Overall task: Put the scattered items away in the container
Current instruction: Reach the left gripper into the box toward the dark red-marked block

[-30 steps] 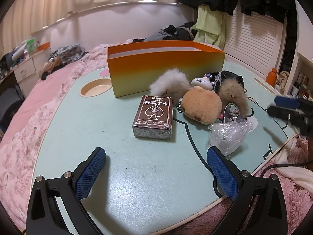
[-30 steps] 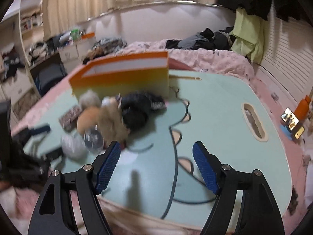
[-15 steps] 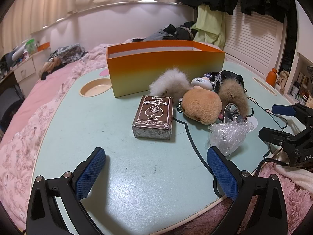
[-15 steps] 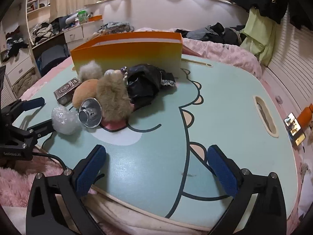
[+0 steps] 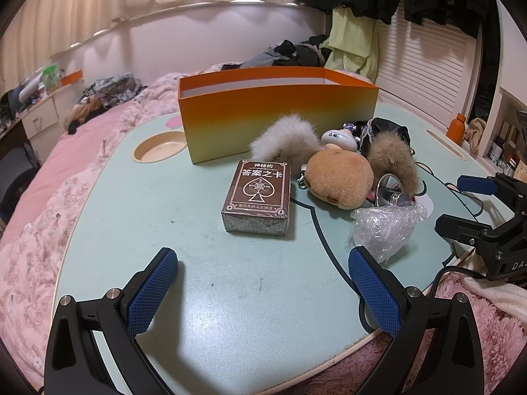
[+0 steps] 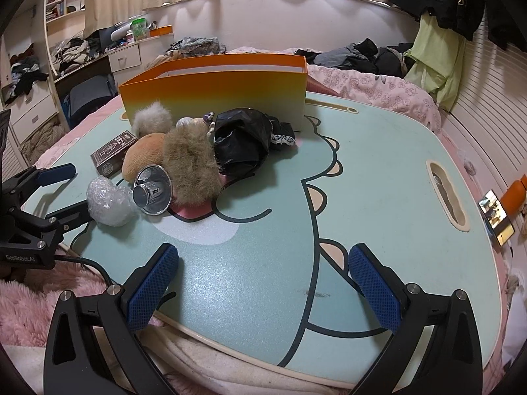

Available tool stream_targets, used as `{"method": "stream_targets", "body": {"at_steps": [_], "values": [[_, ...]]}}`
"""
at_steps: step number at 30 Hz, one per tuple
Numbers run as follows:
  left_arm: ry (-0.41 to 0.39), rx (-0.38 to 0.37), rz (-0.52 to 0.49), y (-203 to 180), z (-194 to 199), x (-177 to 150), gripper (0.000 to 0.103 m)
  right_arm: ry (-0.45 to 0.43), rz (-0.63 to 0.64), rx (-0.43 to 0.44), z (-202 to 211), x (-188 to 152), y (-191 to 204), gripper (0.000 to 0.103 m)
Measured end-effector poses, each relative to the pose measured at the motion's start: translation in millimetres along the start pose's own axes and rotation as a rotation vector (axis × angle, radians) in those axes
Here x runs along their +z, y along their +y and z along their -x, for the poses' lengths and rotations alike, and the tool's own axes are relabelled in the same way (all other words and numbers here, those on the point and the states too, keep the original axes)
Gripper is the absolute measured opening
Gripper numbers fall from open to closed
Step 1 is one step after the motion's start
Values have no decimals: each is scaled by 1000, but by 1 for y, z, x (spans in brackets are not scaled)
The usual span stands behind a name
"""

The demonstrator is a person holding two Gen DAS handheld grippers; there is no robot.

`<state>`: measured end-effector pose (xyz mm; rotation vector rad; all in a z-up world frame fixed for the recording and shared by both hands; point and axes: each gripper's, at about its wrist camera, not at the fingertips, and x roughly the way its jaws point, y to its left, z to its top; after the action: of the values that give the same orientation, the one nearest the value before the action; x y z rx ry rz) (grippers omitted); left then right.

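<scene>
Opening wide over the near edge of the table point(image 6: 378, 171), the right hand-held gripper point(image 6: 263, 283) has just spread its jaws from a narrower gap to their full span, and nothing sits between them. A second ago its view was blurred and tilted; now it is sharp and level with the pile ahead and to its left, which suggests the swing toward the work has settled. The left hand-held gripper point(image 5: 263, 283) has kept its place, jaws apart and empty, with the card box point(image 5: 258, 196) straight ahead of it.

Nothing has gone into the orange box point(image 5: 276, 112) yet, as far as its visible inside shows. All the loose things lie in front of it on the table: the card box, the tan plush toy point(image 5: 339, 177), two fur pompoms point(image 6: 191, 168), a black bag point(image 6: 242, 140), a small glass cup point(image 6: 153, 194) on its side, and a wad of plastic wrap point(image 5: 385, 223) nearest the left gripper's right finger.

My reading is that the task is at its very start: both grippers are ready, and the first pick is still to be chosen, the card box or the wrap being the closest candidates.
</scene>
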<state>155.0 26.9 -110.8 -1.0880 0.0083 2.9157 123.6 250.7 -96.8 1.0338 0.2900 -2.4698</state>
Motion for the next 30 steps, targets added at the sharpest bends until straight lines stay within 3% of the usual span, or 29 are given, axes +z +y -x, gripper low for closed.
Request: {"method": "stream_targets", "body": {"at_steps": [6,9,11,13,16,19,21,23,27,30], "values": [[13,-15,-44,4,2,15,103,-1,-1,2,1,-1,0,103],[-42,6,-55,11,19,48,102,-1,-1,1,1,-1,0,103],[-83,-22,-39,18,32,81,102,-1,-1,2,1,-2,0,103],[-71,-59,-36,22,34,110,102,-2,-1,2,2,-2,1,103],[18,-71,-52,21,15,156,102,-1,-1,2,1,-1,0,103],[209,-128,2,24,-31,191,99,-2,-1,2,2,-1,1,103],[377,-184,91,31,-67,201,80,-2,-1,2,2,-1,1,103],[484,-216,168,35,-90,201,73,-3,0,3,2,-1,1,103],[582,-142,144,27,-116,201,74,-7,2,7,3,0,1,103],[650,-132,158,25,-131,199,74,-10,4,8,3,0,2,103]]}}
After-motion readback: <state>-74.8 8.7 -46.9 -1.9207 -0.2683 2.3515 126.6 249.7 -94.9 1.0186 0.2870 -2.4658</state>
